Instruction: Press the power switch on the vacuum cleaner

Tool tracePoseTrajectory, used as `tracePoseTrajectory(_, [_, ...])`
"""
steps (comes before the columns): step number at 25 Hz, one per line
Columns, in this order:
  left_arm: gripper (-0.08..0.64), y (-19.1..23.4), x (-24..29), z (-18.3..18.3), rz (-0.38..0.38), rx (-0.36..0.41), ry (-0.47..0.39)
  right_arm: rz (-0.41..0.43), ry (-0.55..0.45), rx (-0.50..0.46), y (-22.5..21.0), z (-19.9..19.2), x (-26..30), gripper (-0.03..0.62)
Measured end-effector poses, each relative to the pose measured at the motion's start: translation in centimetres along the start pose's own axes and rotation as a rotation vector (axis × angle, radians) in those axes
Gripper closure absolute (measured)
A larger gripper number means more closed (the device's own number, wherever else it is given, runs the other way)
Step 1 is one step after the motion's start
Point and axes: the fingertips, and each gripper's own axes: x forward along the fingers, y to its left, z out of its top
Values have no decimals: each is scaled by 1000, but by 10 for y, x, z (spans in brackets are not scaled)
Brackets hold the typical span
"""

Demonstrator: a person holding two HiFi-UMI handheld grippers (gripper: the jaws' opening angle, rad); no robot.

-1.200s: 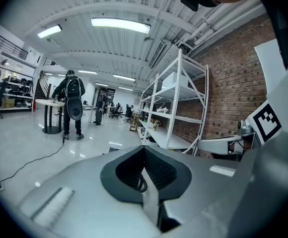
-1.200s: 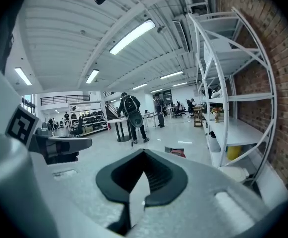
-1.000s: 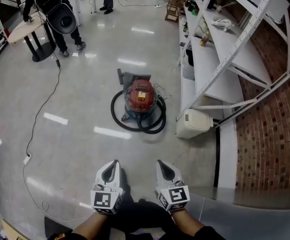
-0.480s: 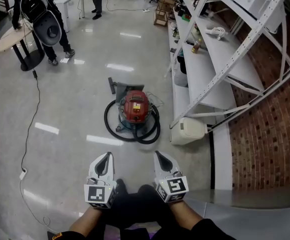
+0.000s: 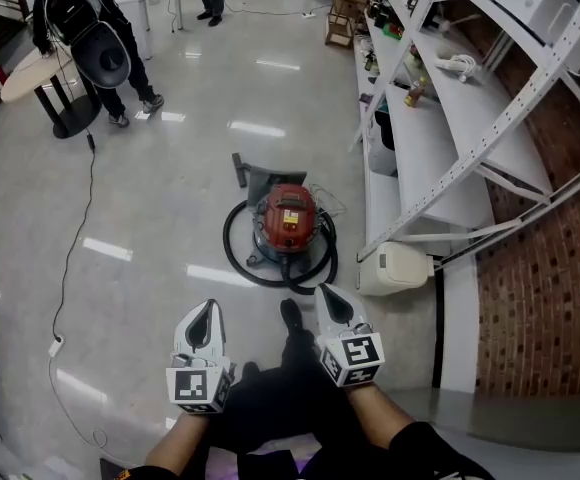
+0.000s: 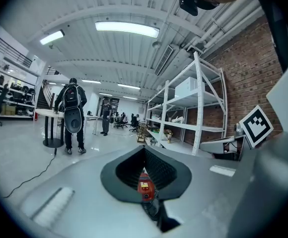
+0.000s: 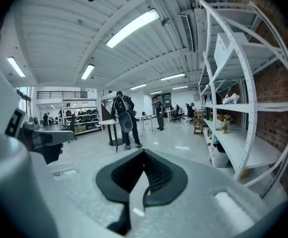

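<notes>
Vacuum [image 5: 290, 218] stands on the floor beside the shelving [image 5: 420, 158], hose coiled round it, well ahead of me. Left gripper [image 5: 206, 320] and right gripper [image 5: 330, 304] are both clenched on nothing and held forward. I judge that closed tips suit prodding the switch.

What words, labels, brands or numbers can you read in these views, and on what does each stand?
No text here can be read.
Yellow label on the vacuum cleaner: too small to read.
Square markers on the left gripper and right gripper: patterns only, no letters.
</notes>
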Motion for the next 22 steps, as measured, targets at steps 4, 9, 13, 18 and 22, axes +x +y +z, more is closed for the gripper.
tracePoseTrajectory(4, [545,12,33,-7,60,11,12,52,22,-11,-17,2,42,600])
tracePoseTrajectory(9, [545,7,94,-11,84,13,61,103,74,-8,-51,-5,98,600])
tracePoseTrajectory(13, [545,2,148,-35,111,10,112,134,138,0,-85,-19,140,600])
tracePoseTrajectory(18, [545,-7,210,-57,118,21,167,189,206,-12,-113,-37,194,600])
tracePoseTrajectory(22, [545,-4,248,-87,138,9,231,219,246,-15,-128,-54,235,600])
